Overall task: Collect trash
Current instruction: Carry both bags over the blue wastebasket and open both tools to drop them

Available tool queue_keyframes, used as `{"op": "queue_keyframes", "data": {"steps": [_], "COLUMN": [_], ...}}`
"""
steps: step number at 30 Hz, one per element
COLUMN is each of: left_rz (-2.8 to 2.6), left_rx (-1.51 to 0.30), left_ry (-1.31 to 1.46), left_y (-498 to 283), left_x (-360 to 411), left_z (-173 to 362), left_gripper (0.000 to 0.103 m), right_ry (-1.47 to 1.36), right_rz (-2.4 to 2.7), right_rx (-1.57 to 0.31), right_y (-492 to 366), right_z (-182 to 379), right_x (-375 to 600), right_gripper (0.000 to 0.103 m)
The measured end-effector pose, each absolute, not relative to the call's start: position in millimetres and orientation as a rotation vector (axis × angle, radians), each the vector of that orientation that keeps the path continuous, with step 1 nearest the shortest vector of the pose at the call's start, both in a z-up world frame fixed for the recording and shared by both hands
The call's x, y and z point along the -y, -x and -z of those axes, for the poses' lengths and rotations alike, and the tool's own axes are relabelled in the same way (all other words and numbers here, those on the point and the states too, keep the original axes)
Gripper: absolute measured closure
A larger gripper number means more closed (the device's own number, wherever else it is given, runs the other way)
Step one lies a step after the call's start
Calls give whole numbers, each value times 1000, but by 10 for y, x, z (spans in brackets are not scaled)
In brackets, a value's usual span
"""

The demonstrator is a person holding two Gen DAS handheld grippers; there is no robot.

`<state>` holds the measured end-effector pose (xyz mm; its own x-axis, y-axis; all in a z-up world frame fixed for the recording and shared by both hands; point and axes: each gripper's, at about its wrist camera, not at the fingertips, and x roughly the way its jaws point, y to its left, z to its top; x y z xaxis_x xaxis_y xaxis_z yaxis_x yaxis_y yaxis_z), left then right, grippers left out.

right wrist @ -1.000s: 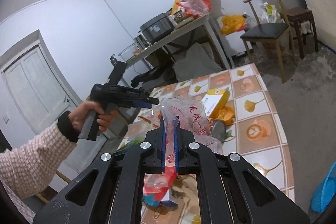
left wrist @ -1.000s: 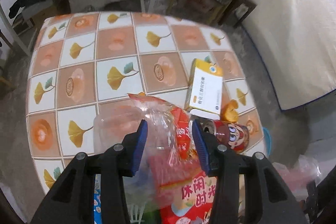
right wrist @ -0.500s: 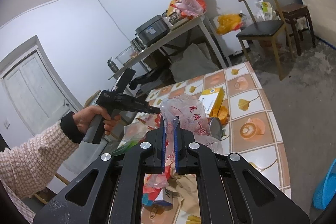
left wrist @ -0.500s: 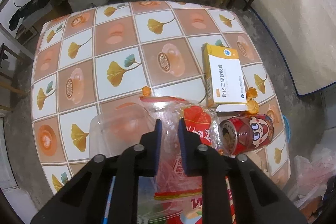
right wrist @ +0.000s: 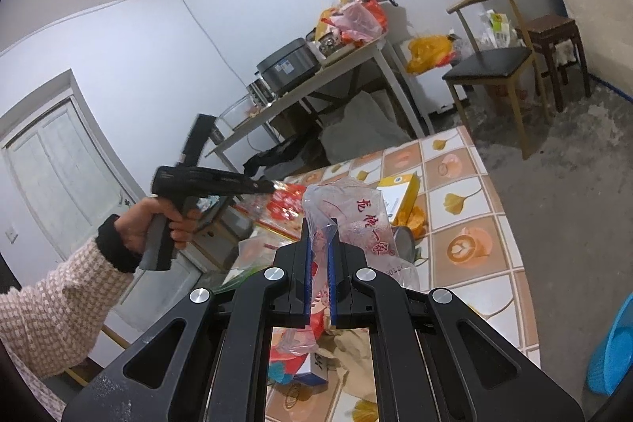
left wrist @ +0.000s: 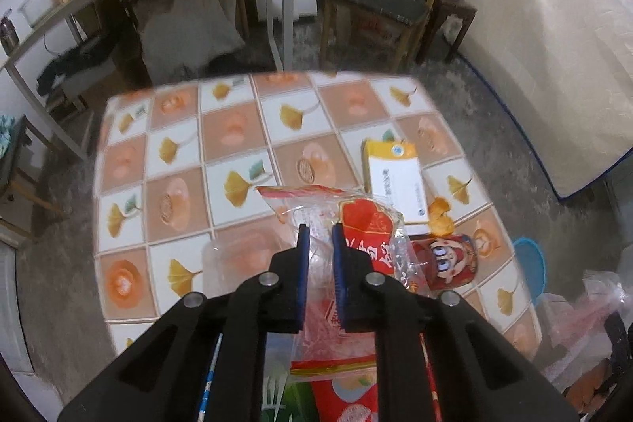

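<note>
My left gripper points down at the tiled table, its jaws closing tight on a clear wrapper with a red label, lifted off the tabletop. A red cartoon can lies just right of it, beside orange peel and a yellow-and-white box. My right gripper is shut on the rim of a clear plastic bag with red characters. In the right wrist view a hand holds the left gripper over the red wrapper.
A clear plastic cup lies left of my left fingers. More packets sit under the left gripper. Beyond the table stand a chair, a stool and a cluttered side table. A blue basin is on the floor.
The left jaws went from wide apart to pinched on the clear red-label wrapper, and the gripper rose, lifting it. The right gripper and its bag stayed nearly still.
</note>
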<state>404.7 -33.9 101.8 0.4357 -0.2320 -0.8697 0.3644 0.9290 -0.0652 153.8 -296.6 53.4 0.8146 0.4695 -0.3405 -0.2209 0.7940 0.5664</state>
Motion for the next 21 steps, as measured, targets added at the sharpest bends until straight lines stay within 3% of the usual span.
{"op": "queue_keyframes", "data": {"steps": [11, 21], "left_rz": [493, 820], "left_rx": [-878, -940], "left_ry": [-138, -203], "left_y": [-3261, -2525], "left_x": [679, 2379], "left_z": [-1695, -1196], "left_gripper": [93, 93], "right_ry": [-533, -638], "right_rz": [-292, 33], "right_rx": [-398, -386], "right_y": [-1071, -101], "right_z": [-707, -403], "right_x": [3375, 4640], "right_gripper": [98, 98]}}
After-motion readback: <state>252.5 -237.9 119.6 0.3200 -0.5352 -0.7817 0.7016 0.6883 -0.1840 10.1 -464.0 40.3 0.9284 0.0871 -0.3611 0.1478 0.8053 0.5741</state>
